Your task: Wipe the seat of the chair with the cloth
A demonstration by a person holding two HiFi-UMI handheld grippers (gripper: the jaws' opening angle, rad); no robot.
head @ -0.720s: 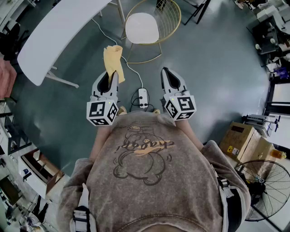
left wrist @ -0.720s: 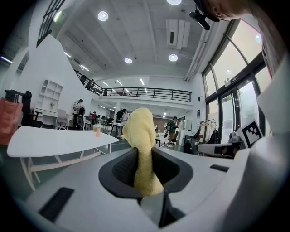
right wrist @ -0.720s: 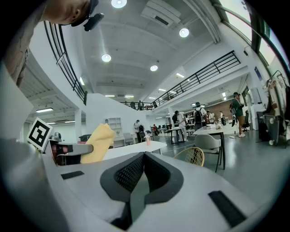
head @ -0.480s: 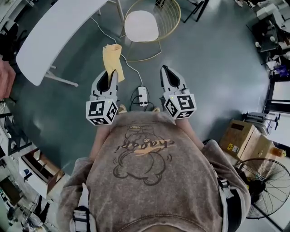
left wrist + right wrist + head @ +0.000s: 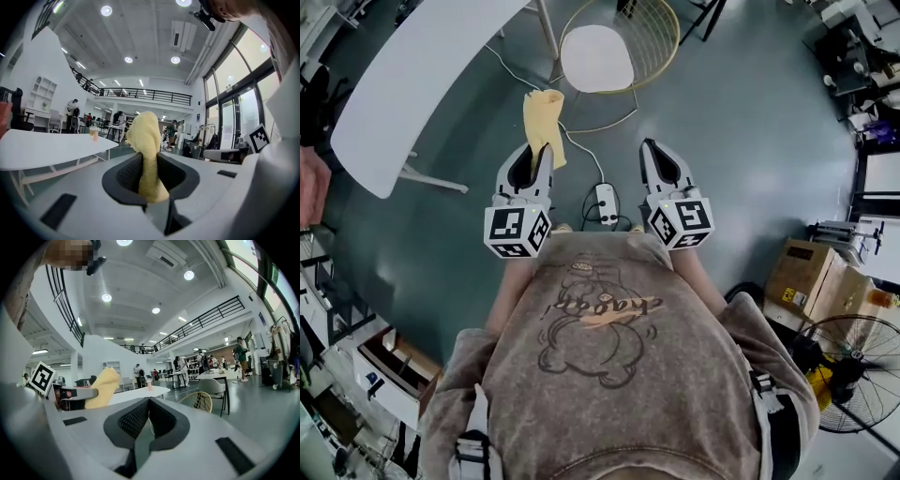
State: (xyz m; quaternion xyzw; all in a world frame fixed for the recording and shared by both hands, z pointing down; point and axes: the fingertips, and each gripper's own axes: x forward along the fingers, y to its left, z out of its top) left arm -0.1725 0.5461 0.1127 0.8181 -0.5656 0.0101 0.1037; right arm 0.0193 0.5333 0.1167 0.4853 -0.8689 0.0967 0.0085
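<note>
A yellow cloth (image 5: 543, 120) sticks out beyond the tips of my left gripper (image 5: 541, 150), which is shut on it; in the left gripper view the cloth (image 5: 147, 154) rises from between the closed jaws. My right gripper (image 5: 649, 147) is shut with nothing in it. The chair (image 5: 598, 58) has a white seat and a gold wire frame (image 5: 661, 36) and stands on the floor ahead of both grippers, apart from them. In the right gripper view the chair (image 5: 198, 401) shows small in the distance, with the cloth (image 5: 102, 387) at the left.
A long white table (image 5: 403, 84) stands to the left of the chair. A power strip (image 5: 605, 202) and its white cable (image 5: 577, 150) lie on the grey floor between the grippers. Cardboard boxes (image 5: 802, 281) and a floor fan (image 5: 853, 370) are at the right.
The view has shifted slightly, with chair, table and grippers sitting a little lower and to the right. Both grippers keep their pose and the cloth stays held.
</note>
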